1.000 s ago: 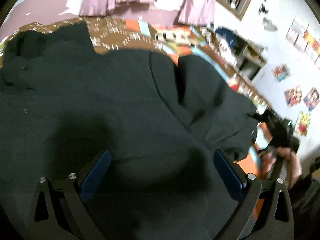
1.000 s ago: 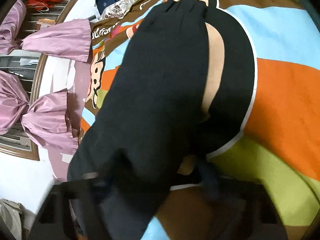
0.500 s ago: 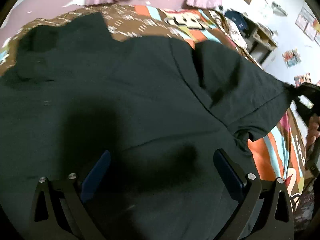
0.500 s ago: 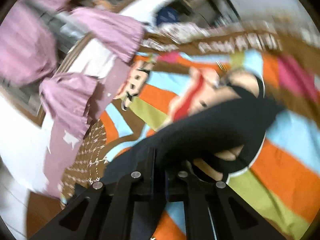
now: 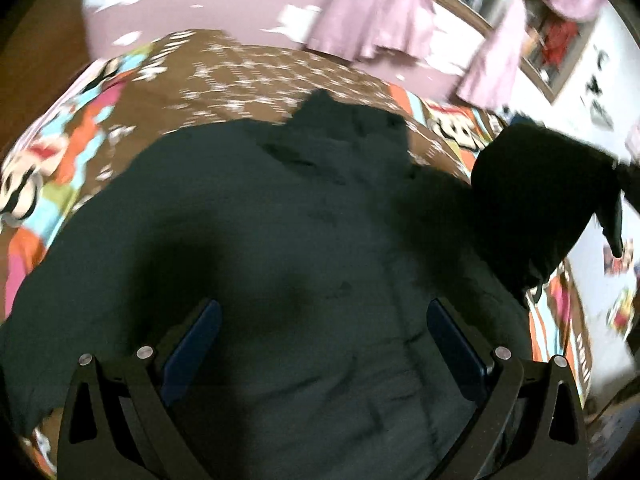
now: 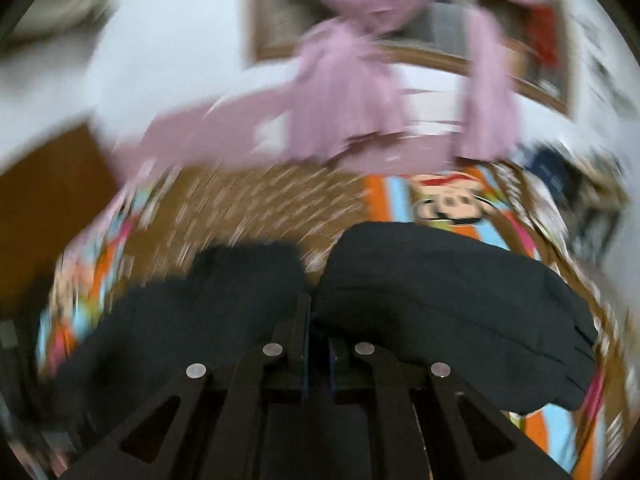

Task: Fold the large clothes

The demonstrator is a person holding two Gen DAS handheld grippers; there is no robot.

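Observation:
A large dark garment lies spread on a colourful cartoon bedspread. My left gripper is open just above its middle, holding nothing. One side of the garment is lifted off the bed at the right of the left wrist view. My right gripper is shut on that lifted cloth, and the dark fabric drapes to both sides of its fingers. The right wrist view is blurred.
The bedspread reaches to a wall with pink curtains and a framed window. Shelves and posters stand along the right wall.
My right gripper has lifted the garment's side higher and swung it inward over the bed. My left gripper stays open above the garment, now tilted to show more of the far wall.

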